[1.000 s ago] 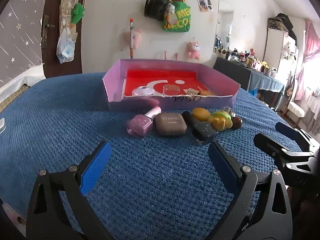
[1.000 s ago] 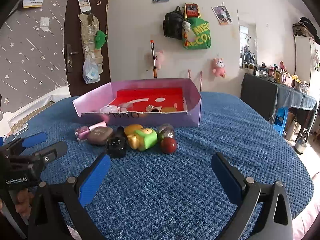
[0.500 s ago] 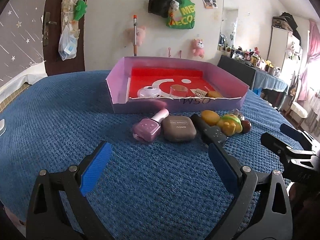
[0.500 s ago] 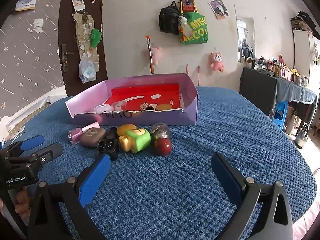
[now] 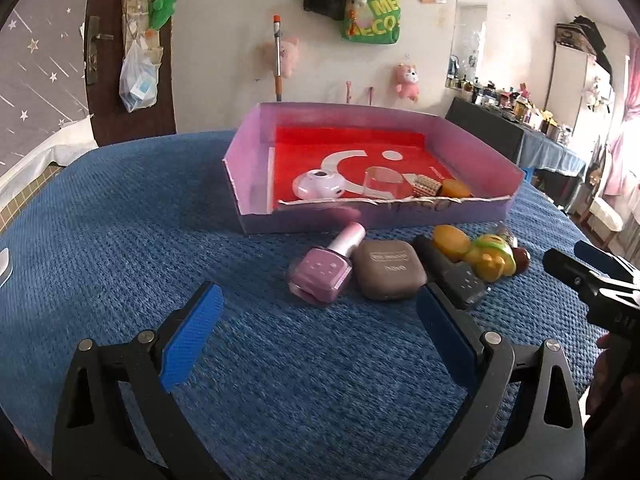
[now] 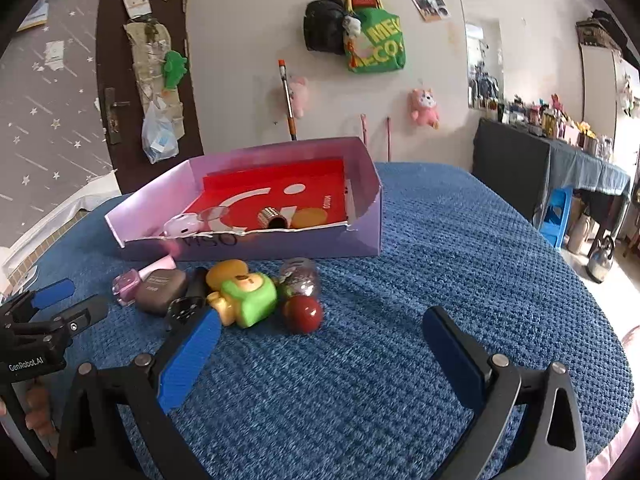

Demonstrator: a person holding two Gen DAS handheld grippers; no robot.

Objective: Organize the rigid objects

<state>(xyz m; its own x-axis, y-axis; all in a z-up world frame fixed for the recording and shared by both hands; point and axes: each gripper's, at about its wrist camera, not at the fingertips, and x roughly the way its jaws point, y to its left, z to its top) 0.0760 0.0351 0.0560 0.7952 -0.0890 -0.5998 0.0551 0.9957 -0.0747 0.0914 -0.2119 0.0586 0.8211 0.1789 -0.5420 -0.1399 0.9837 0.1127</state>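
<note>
A row of small objects lies on the blue cloth in front of a purple box (image 5: pixel 496 212) (image 6: pixel 372 224): a pink nail polish bottle (image 5: pixel 324 276) (image 6: pixel 127 283), a brown compact case (image 5: pixel 388 274) (image 6: pixel 160 286), a black piece (image 5: pixel 456 276) (image 6: pixel 185 307), a yellow-green toy (image 5: pixel 490 258) (image 6: pixel 250 296) and a dark red ball (image 6: pixel 303 314). My left gripper (image 5: pixel 316 320) hovers open just short of the bottle and case. The right gripper (image 6: pixel 320 340) is open too, near the red ball. Nothing is held.
The box holds a pink round case (image 5: pixel 318 184), a clear cup (image 5: pixel 382 182), a studded piece (image 6: pixel 273 216) and an orange disc (image 6: pixel 309 217). The blue cloth (image 6: pixel 460 280) stretches bare to the right. A dark table (image 6: pixel 520 160) stands beyond it.
Both grippers have moved forward toward the row of objects, which looks larger and nearer. The jaws stayed open and no object has shifted.
</note>
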